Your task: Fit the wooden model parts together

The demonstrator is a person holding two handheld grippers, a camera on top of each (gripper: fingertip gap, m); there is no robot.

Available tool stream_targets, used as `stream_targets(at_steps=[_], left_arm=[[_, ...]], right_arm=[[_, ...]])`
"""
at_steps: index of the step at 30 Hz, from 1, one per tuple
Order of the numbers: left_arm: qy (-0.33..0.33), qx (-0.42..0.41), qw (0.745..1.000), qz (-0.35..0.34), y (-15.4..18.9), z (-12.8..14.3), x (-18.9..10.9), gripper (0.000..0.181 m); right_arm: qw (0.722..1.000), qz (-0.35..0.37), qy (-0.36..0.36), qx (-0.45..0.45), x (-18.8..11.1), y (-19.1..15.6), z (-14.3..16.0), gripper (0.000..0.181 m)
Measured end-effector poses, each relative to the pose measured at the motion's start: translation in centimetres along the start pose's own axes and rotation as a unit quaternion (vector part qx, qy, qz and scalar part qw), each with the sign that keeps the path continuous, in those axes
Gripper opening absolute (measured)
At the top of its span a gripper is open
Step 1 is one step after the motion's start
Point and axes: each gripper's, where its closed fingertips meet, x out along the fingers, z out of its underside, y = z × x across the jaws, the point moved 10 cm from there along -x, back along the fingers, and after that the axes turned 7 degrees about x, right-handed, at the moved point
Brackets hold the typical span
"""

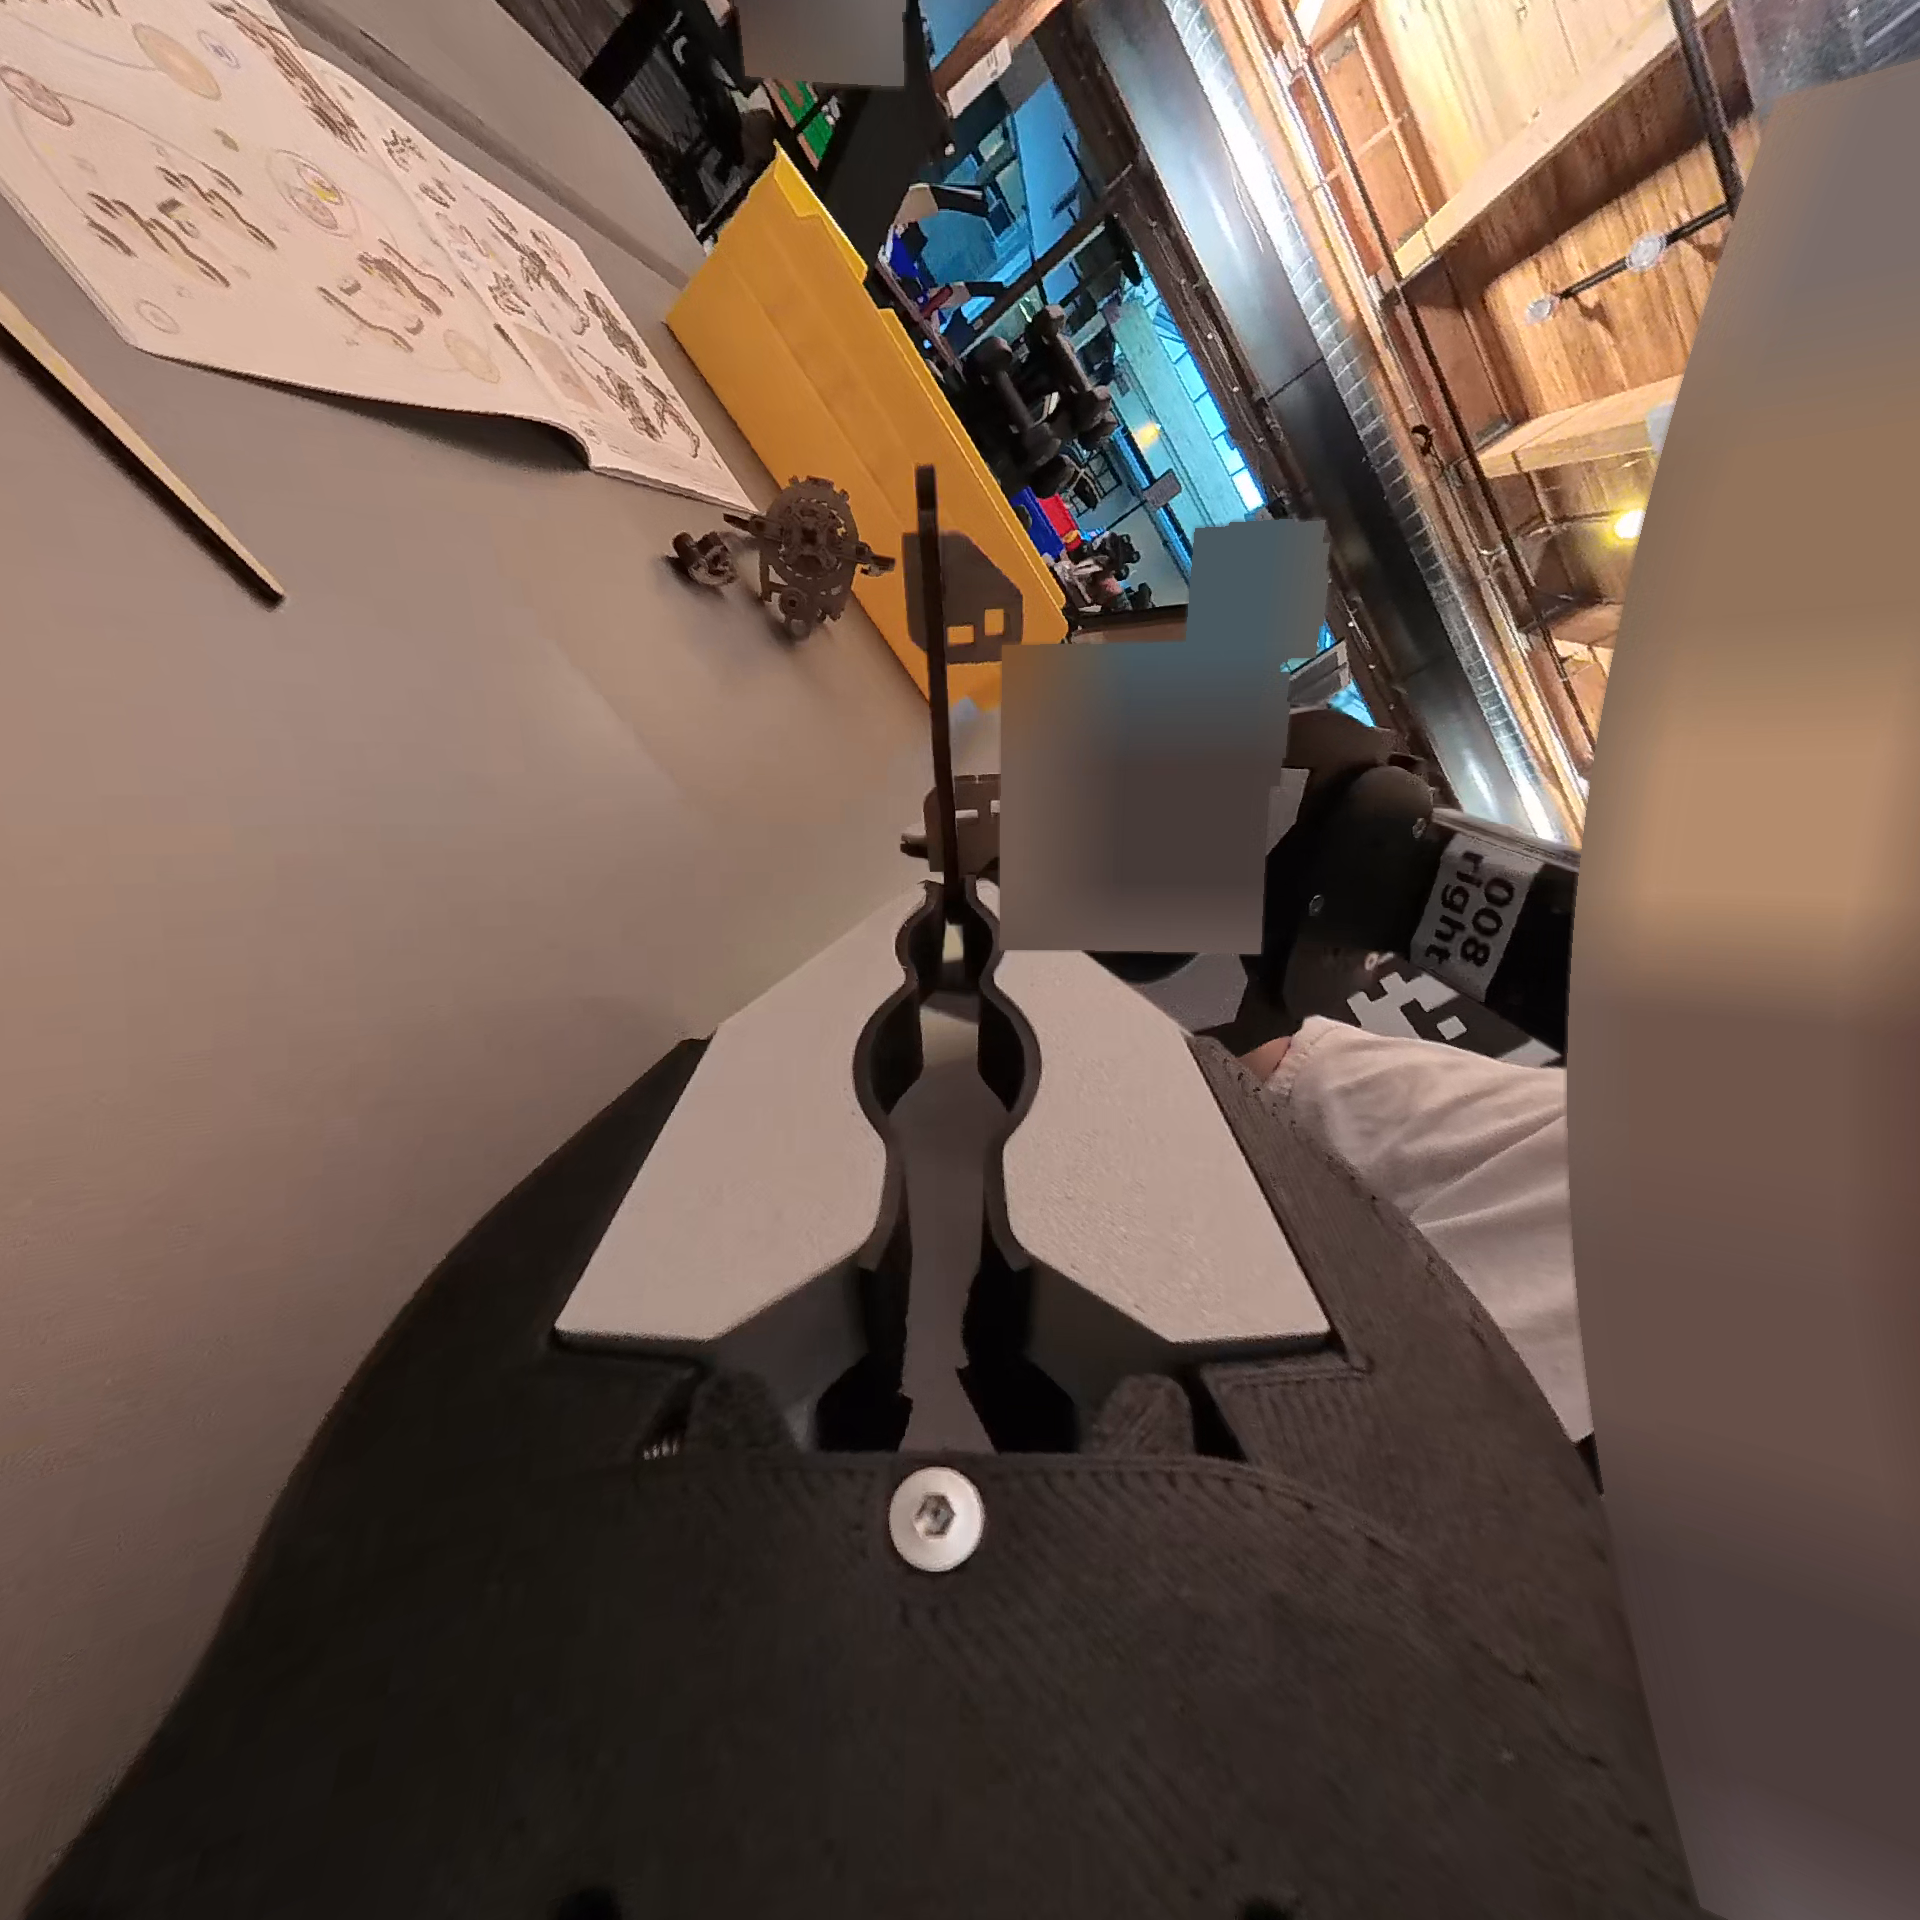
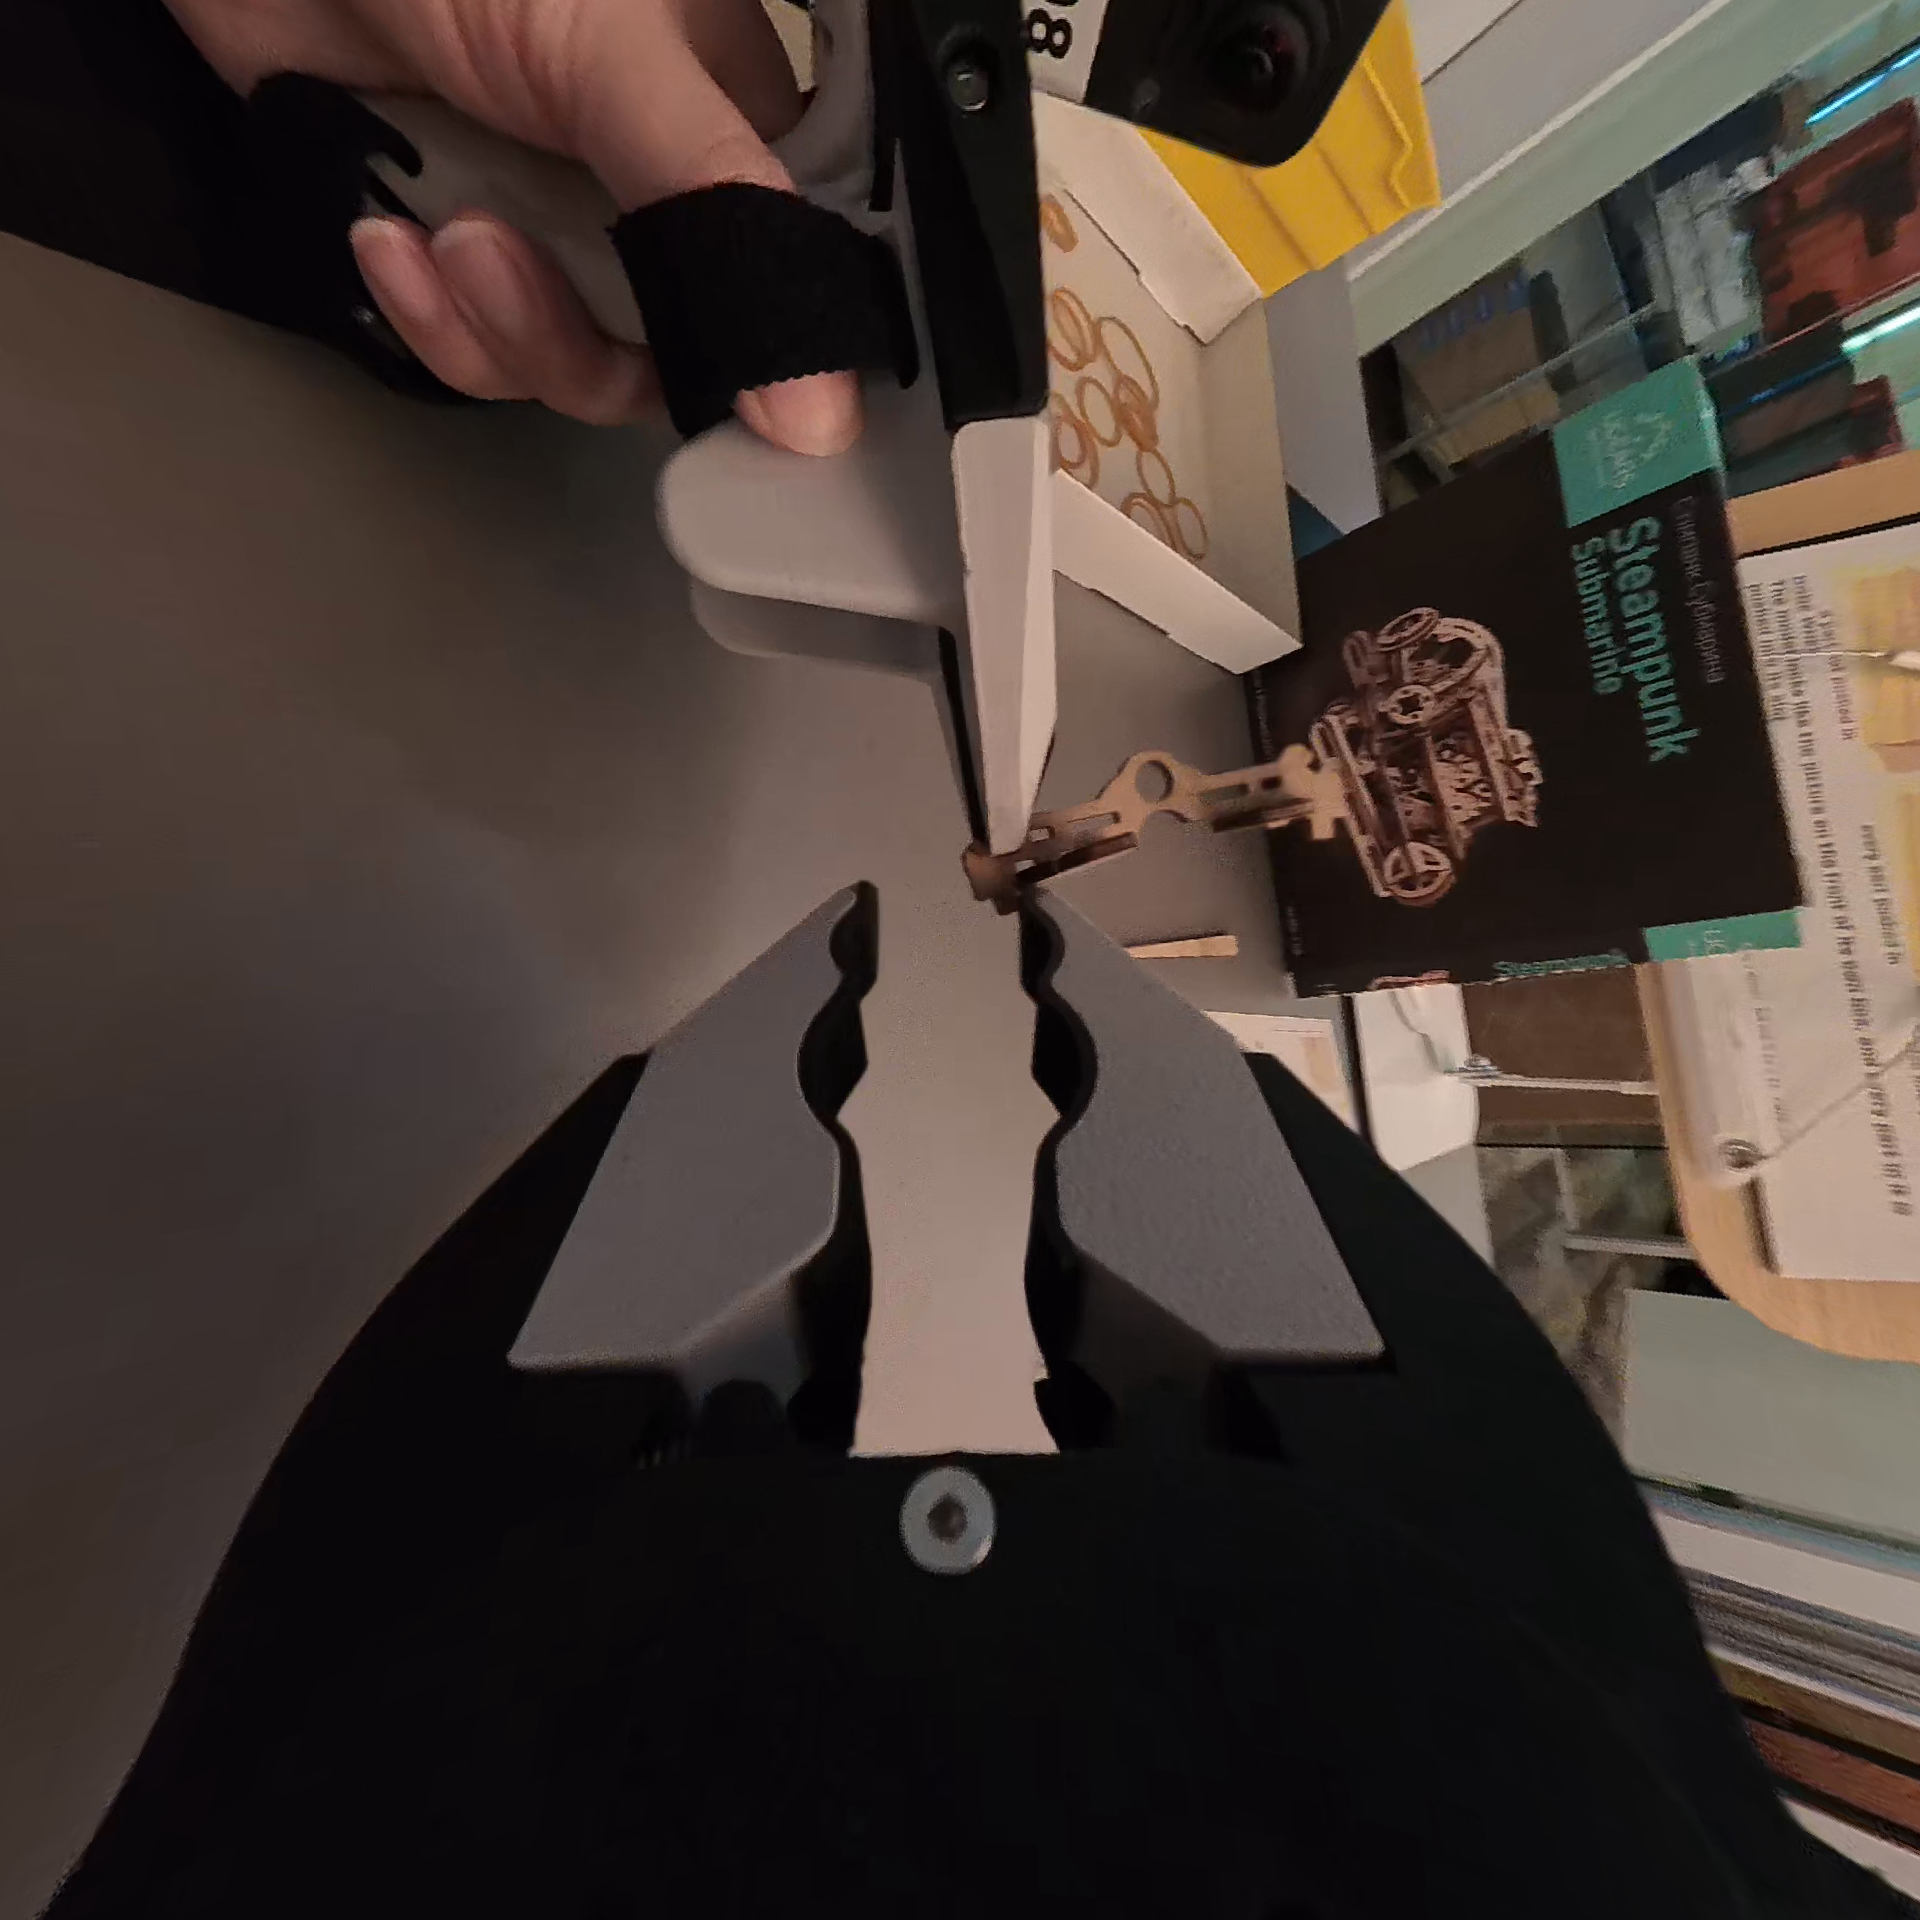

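— Since our left gripper point(image 1: 948, 920) pinches the flat wooden strip point(image 2: 1174, 805) only at its tips, could it twist?
— Yes; our right gripper point(image 2: 945, 914), spread wide just below it, may knock it loose.

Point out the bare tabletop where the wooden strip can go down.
Free: the wide grey tabletop this side of the open instruction booklet and the small dark gear assembly, left of the left tongs. Crowded: the far edge, by the yellow plastic bin and the white cardboard tray of rubber bands.
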Motion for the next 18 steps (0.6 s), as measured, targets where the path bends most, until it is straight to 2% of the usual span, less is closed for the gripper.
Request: stream_targets(at_steps=[1,2,12,18], left_arm=[[0.0,0.0,1.0,-0.003,-0.04,-0.01,-0.03,0.0],[-0.009,0.001,1.0,0.001,0.01,0.08,0.06,0.0],[-0.012,0.01,1.0,-0.009,0.1,0.2,0.27,0.0],[-0.014,-0.009,1.0,0.007,-0.09,0.12,0.28,0.0]], right_arm=[[1.0,0.0,0.001,0.004,0.05,0.05,0.07,0.024],[1.0,0.013,0.005,-0.004,-0.13,0.23,0.14,0.008],[1.0,0.011,0.009,-0.015,0.13,-0.14,0.11,0.015],[1.0,0.02,0.016,-0.014,0.02,0.14,0.21,0.008]])
